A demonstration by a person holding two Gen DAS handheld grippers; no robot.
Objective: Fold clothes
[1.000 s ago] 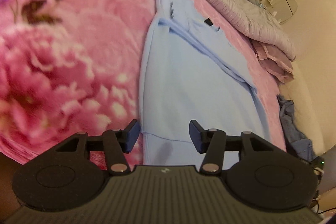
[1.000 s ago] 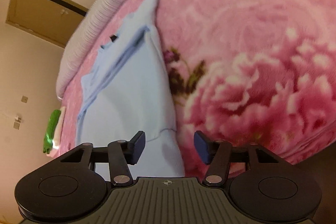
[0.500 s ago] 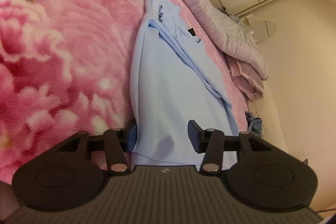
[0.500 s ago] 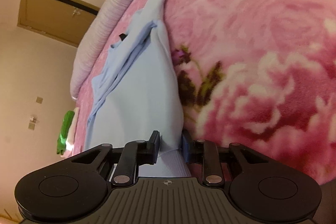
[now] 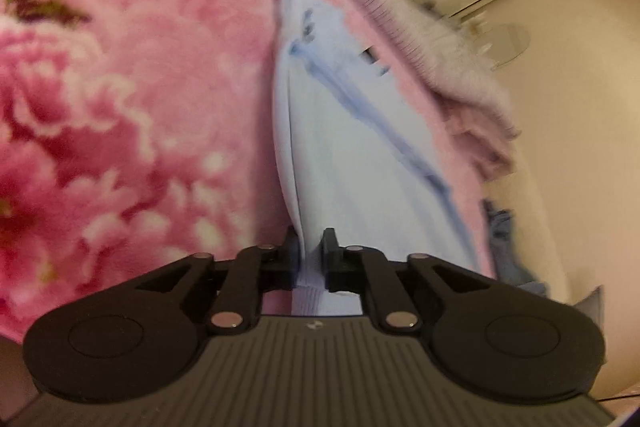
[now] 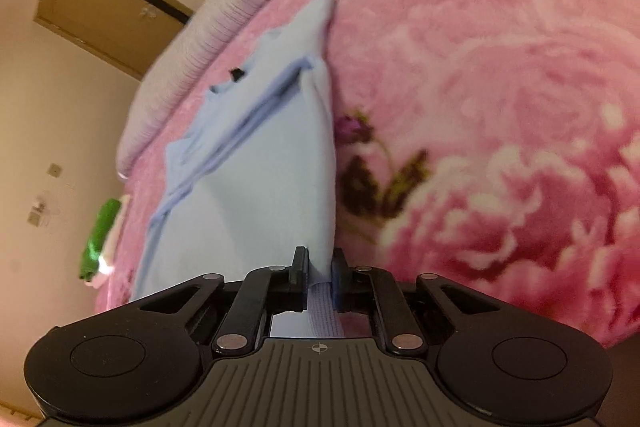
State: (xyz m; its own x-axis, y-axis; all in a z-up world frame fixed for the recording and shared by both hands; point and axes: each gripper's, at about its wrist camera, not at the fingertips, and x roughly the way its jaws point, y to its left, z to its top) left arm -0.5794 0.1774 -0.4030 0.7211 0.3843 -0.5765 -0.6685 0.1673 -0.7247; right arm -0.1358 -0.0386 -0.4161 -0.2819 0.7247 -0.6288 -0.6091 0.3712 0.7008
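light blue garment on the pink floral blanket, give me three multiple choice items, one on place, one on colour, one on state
1. Which part of the light blue knit garment does each gripper hold?
A. collar
B. ribbed hem
C. sleeve cuff

2. What colour is the small tag near its neck?
A. black
B. red
C. white

3. How are the left gripper and right gripper?
A. both wide open
B. one open
C. both shut on cloth

Key: 1 B, ribbed edge sits between the fingers; 2 A, a dark tag shows at the far end; 3 C, fabric is pinched in both, their jaws having just closed.
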